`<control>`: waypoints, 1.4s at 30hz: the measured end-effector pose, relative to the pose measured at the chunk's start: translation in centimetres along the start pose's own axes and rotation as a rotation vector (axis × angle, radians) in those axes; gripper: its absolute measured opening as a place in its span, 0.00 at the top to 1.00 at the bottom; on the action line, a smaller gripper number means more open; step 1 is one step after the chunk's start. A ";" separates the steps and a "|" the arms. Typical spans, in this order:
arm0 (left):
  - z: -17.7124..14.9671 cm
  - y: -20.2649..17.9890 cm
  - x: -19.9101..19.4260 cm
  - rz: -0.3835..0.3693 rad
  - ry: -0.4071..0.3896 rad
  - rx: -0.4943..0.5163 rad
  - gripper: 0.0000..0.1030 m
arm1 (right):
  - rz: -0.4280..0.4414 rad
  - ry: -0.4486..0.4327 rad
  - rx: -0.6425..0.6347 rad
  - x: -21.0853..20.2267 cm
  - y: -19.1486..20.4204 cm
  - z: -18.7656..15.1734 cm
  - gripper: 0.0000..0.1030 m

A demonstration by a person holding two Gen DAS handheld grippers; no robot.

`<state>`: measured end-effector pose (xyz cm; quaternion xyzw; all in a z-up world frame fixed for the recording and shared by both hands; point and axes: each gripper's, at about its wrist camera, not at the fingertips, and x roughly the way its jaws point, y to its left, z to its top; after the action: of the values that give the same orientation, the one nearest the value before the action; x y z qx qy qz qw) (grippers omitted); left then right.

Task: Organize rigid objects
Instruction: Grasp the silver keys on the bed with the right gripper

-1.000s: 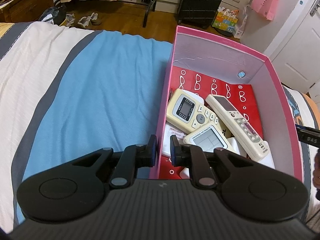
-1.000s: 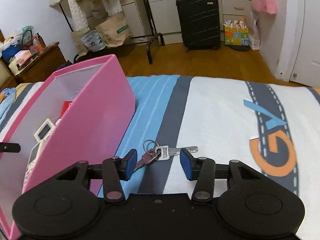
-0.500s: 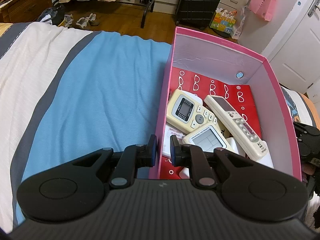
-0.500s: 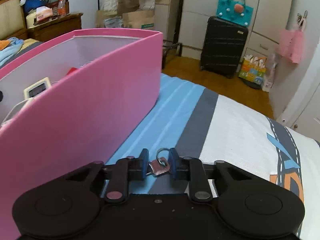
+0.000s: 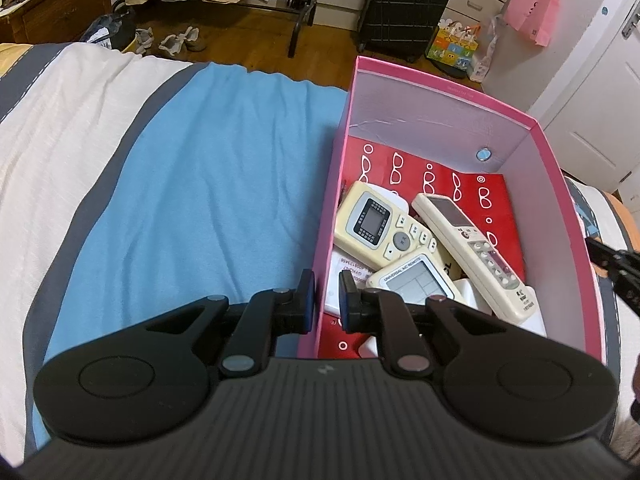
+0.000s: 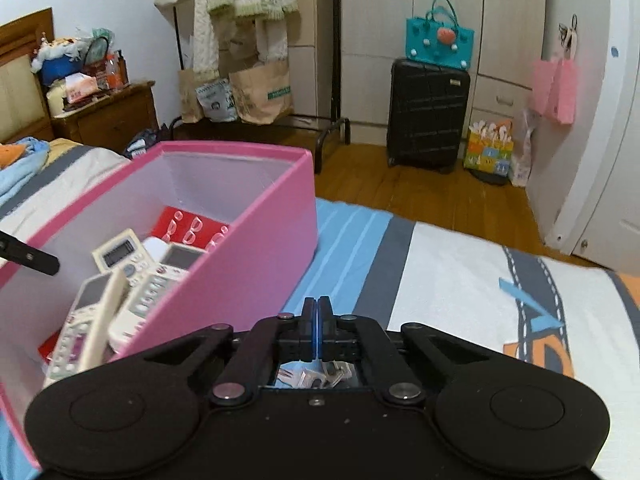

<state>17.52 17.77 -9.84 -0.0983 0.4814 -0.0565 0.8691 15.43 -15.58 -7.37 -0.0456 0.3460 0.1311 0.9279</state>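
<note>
A pink box [image 5: 560,216] stands on the bed and holds several cream remote controls [image 5: 384,224] on a red printed sheet. My left gripper [image 5: 326,300] is shut on the box's near left wall, one finger outside and one inside. In the right wrist view the box [image 6: 256,248] lies to the left. My right gripper [image 6: 318,320] is shut and raised above the bed beside the box. A bunch of keys [image 6: 316,376] hangs below its fingers, seen through the gap behind them.
The bed has a blue, grey and white striped cover [image 5: 192,184]. Beyond it are a wooden floor, a black suitcase [image 6: 428,116], a clothes rack with paper bags [image 6: 256,88], a wooden nightstand [image 6: 104,116] and white wardrobe doors.
My right gripper closed on the keys on the cover and lifted them, rising beside the box. My left gripper kept its hold on the box wall.
</note>
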 end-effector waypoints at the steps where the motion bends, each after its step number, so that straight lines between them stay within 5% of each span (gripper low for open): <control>1: 0.0 0.0 0.0 0.002 0.001 0.002 0.89 | 0.014 0.001 -0.008 -0.2 0.1 0.2 0.99; 4: 0.0 -0.3 0.0 0.013 0.006 0.011 0.89 | 0.086 0.014 -0.082 -0.6 0.5 0.1 0.97; 6: 0.0 -0.5 -0.1 0.017 0.008 0.019 0.88 | 0.070 0.021 -0.165 -0.5 1.0 -0.4 0.85; 8: 0.0 -0.5 -0.2 0.016 0.008 0.017 0.88 | 0.079 0.064 -0.240 0.4 1.1 -1.1 0.50; 11: 0.0 -0.4 -0.2 0.010 0.009 0.009 0.88 | 0.086 0.135 -0.284 2.3 0.6 -2.6 0.30; 14: -0.1 -0.3 -0.2 0.006 0.008 0.008 0.88 | 0.006 0.219 -0.220 5.2 -0.6 -3.6 0.27; 20: 0.0 -0.1 0.0 -0.005 0.010 0.005 0.88 | 0.021 0.159 -0.049 7.3 -1.5 -3.9 0.07; 24: 0.0 0.0 0.0 -0.011 0.012 -0.001 0.88 | 0.008 0.148 -0.045 7.0 -1.4 -4.2 0.13; 25: 0.0 0.1 0.1 -0.011 0.012 -0.001 0.88 | 0.007 0.143 -0.037 6.7 -1.3 -4.2 0.26; 26: 0.0 0.1 0.1 -0.010 0.012 0.001 0.88 | -0.002 0.139 -0.021 6.4 -1.4 -4.0 0.50; 27: 0.1 0.1 0.1 -0.010 0.011 0.001 0.88 | -0.008 0.144 0.003 6.2 -1.7 -3.7 0.57; 28: 0.1 0.1 0.1 -0.010 0.012 0.001 0.88 | 0.001 0.146 0.032 6.0 -2.1 -3.7 0.81; 29: 0.1 0.2 0.1 -0.011 0.011 0.000 0.88 | 0.017 0.147 0.067 6.0 -2.7 -3.6 0.87; 42: 0.2 0.4 0.5 -0.015 0.016 -0.024 0.88 | 0.000 0.124 0.123 4.6 -2.6 -3.0 0.88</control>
<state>17.97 18.09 -10.22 -0.1119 0.4884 -0.0578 0.8635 17.60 -17.58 -12.61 0.0033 0.4100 0.1064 0.9059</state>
